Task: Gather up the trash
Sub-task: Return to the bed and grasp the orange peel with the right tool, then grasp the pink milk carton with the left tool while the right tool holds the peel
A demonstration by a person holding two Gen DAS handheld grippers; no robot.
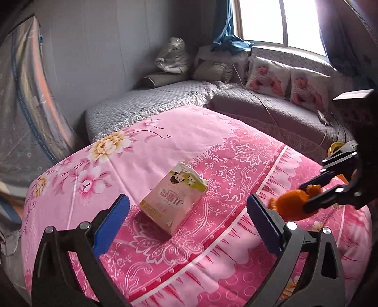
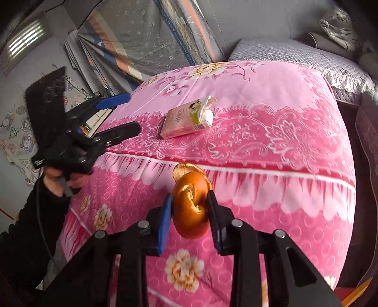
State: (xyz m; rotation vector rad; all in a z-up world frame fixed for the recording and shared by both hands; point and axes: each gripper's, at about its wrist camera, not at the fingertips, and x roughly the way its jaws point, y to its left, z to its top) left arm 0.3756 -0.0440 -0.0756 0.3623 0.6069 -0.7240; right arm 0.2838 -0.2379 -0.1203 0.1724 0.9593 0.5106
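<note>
Right wrist view: right claw (image 2: 190, 207) grips orange peel (image 2: 190, 210); carton (image 1: 173, 197) lies beyond the wide-open left claw (image 1: 186, 222).

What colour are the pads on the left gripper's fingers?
Blue pads on black fingers, clearest in the left wrist view.

Daylight is pouring through a window (image 1: 283, 21) above a grey quilted sofa (image 1: 271, 111) carrying two doll-print cushions (image 1: 268, 76); a pink floral quilt (image 1: 165, 141) is covering the bed.
</note>
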